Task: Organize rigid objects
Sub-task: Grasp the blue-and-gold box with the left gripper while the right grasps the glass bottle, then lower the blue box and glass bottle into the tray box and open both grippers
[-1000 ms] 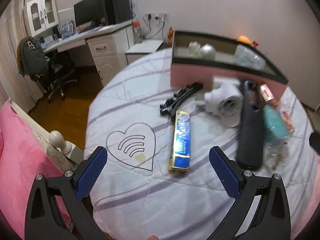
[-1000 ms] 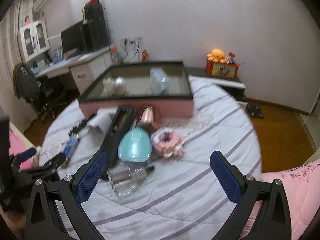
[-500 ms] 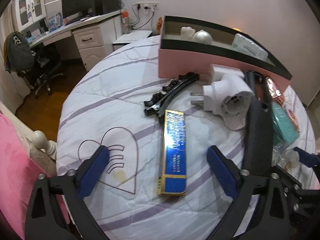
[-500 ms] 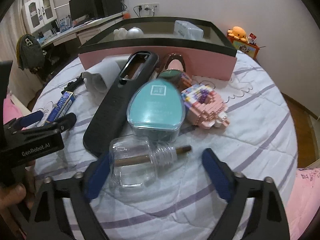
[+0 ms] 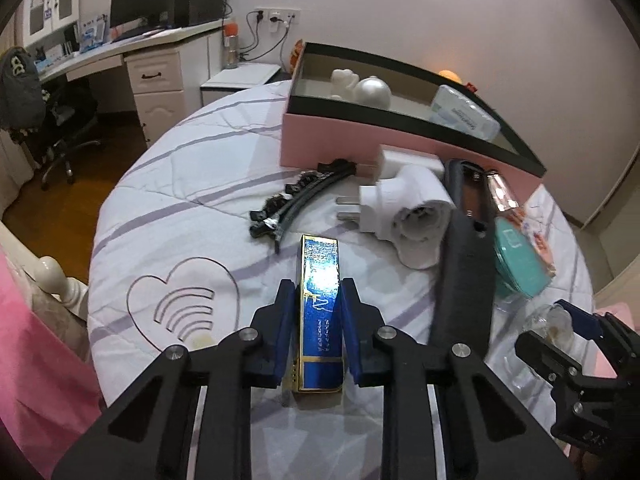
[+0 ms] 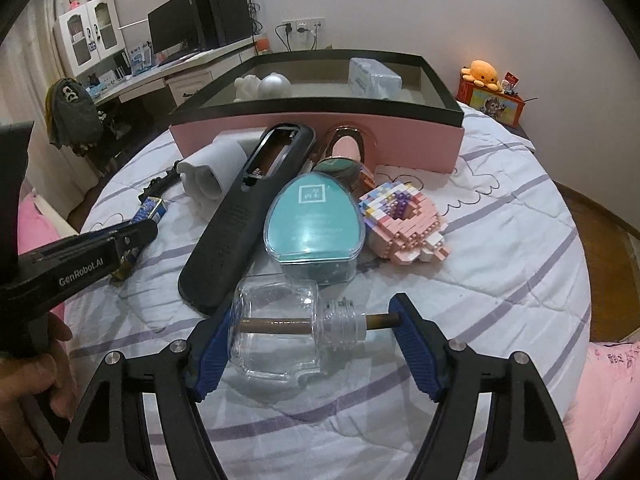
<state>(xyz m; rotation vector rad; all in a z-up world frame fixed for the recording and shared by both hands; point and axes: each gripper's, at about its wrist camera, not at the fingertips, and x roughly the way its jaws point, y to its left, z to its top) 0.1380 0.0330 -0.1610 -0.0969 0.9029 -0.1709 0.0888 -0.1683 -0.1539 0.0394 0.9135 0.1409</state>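
On my left gripper (image 5: 316,320) the blue fingers (image 5: 285,322) are clamped on the near half of the blue and gold box (image 5: 319,312), one pad flat against each long side; the box runs straight away from me along the fingers and its far end sticks out past the tips. On my right gripper (image 6: 312,336) the fingers (image 6: 414,344) are closed end to end on the clear glass bottle (image 6: 280,332), which lies on its side: the left pad is against the base, and the right pad meets the tip of the brown stick (image 6: 276,325) that pokes out of the neck (I cannot tell how firmly).

All of this lies on a bed, on a white quilt (image 6: 500,240) with purple stripes. Just beyond the bottle sit a teal case (image 6: 314,224), a long black remote-like casing (image 6: 248,216) and a pink brick model (image 6: 404,224). Farther off are a white plug adapter (image 5: 404,208) and black hair clips (image 5: 296,204). Behind them stands an open pink box (image 6: 416,142) with a black rim. A desk (image 5: 132,46) with a monitor stands at the far wall.
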